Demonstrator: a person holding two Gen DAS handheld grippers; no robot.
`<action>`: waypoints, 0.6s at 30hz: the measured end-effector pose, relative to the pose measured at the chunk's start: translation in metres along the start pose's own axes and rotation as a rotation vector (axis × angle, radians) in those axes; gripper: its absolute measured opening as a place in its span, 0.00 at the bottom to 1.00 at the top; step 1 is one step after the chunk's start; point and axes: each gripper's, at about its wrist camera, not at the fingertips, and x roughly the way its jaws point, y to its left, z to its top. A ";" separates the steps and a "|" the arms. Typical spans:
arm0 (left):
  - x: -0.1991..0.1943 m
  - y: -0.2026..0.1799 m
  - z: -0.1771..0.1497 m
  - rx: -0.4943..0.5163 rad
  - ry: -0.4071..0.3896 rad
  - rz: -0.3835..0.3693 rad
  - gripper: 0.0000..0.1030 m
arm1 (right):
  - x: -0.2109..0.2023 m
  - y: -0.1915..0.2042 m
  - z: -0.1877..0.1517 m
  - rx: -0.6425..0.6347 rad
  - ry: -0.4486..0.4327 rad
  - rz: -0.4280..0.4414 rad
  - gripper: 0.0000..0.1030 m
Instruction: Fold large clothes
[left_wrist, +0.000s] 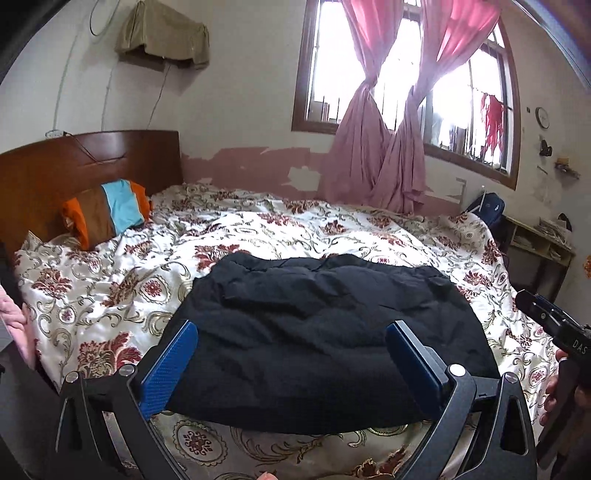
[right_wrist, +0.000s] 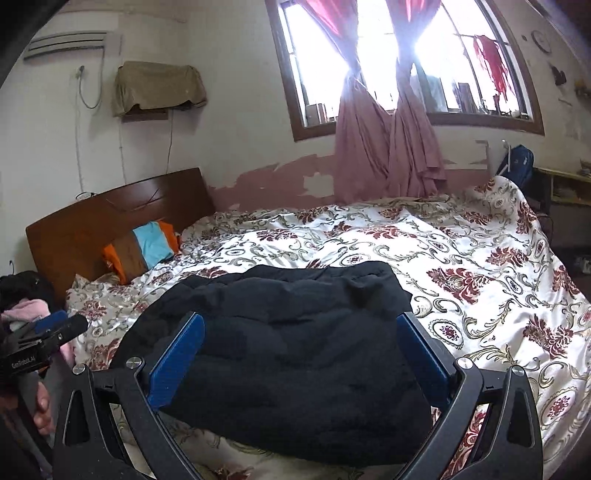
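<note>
A large black padded garment lies folded into a rough rectangle on the floral bedspread; it also shows in the right wrist view. My left gripper is open and empty, held just above the garment's near edge, with its blue pads spread wide. My right gripper is open and empty over the same garment, with its blue pads wide apart. The right gripper's body shows at the right edge of the left wrist view. The left gripper's body shows at the left edge of the right wrist view.
A wooden headboard and a striped pillow stand at the bed's far left. Pink curtains hang at the window behind the bed. A small desk with a blue bag stands at the right. Clothes pile at the left.
</note>
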 end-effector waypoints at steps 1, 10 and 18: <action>-0.004 0.000 0.000 0.000 -0.007 0.005 1.00 | -0.003 0.001 0.000 0.001 0.001 0.006 0.98; -0.038 -0.004 -0.008 0.014 -0.041 0.008 1.00 | -0.039 0.018 -0.010 -0.009 -0.034 0.003 0.98; -0.059 -0.003 -0.024 0.038 -0.049 -0.008 1.00 | -0.065 0.034 -0.022 -0.010 -0.051 0.011 0.98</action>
